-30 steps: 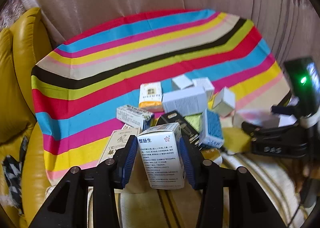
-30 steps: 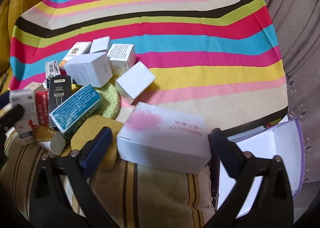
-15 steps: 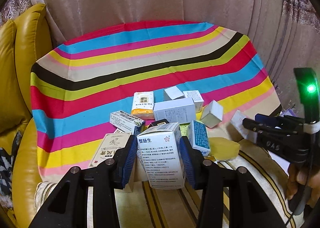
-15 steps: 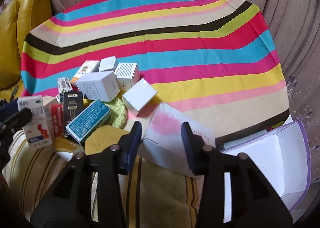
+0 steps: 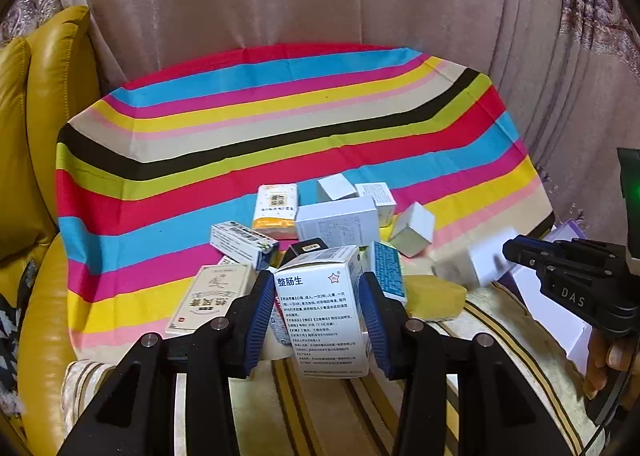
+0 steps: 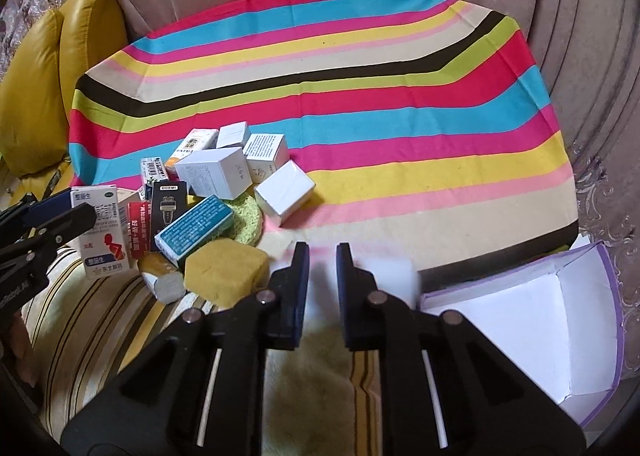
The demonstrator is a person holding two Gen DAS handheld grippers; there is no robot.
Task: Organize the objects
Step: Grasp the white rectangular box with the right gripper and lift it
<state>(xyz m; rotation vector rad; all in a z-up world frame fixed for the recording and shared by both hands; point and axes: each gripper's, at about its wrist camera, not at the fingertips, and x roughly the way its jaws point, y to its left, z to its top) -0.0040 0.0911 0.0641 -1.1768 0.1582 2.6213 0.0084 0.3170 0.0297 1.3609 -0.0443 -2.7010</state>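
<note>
The left gripper [image 5: 320, 316], angled downward, clamps an upright white medicine box [image 5: 322, 312] printed "整肠生" above the striped cloth [image 5: 280, 127]. The right gripper [image 6: 322, 256], jaws just closed, pinches the blurred edge of a white-and-pink box [image 6: 384, 270] beside an open purple-trimmed carton [image 6: 540, 316]. Nearby lie a black "DORMI" box [image 6: 168, 207], a teal box [image 6: 194, 225] and a yellow sponge [image 6: 226, 268].

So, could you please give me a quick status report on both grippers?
Left gripper shut on white medicine carton. Right gripper, jaws just closing, shut on blurred white box. Open purple-trimmed box beside it.
</note>
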